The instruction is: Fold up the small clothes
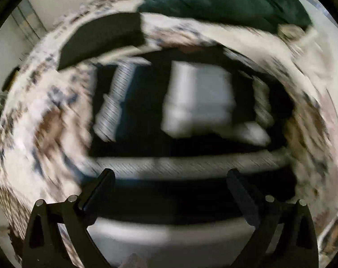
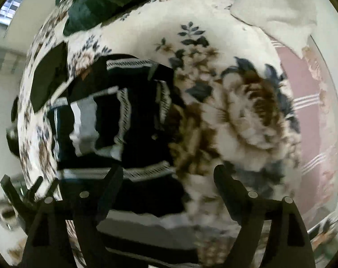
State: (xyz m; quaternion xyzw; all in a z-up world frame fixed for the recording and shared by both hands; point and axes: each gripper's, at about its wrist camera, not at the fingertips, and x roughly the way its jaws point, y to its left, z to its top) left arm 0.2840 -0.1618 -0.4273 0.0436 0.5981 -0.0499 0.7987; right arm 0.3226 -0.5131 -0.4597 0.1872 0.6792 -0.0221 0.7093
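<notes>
A black garment with white and grey stripes [image 1: 191, 102] lies partly folded on a floral bedspread [image 1: 46, 116], blurred in the left wrist view. My left gripper [image 1: 171, 178] hangs above its near edge, jaws wide apart, nothing between them. In the right wrist view the same garment [image 2: 128, 125] lies left of centre. My right gripper [image 2: 169, 174] hovers over its right edge and the floral bedspread [image 2: 247, 116], fingers spread, holding nothing.
A dark green cloth [image 2: 95, 6] lies bunched at the far side, also the dark green cloth [image 1: 224, 2] in the left view. A flat black piece [image 2: 48, 82] rests to the left. A white cloth [image 2: 278, 13] and a pink striped cloth [image 2: 307, 102] lie to the right.
</notes>
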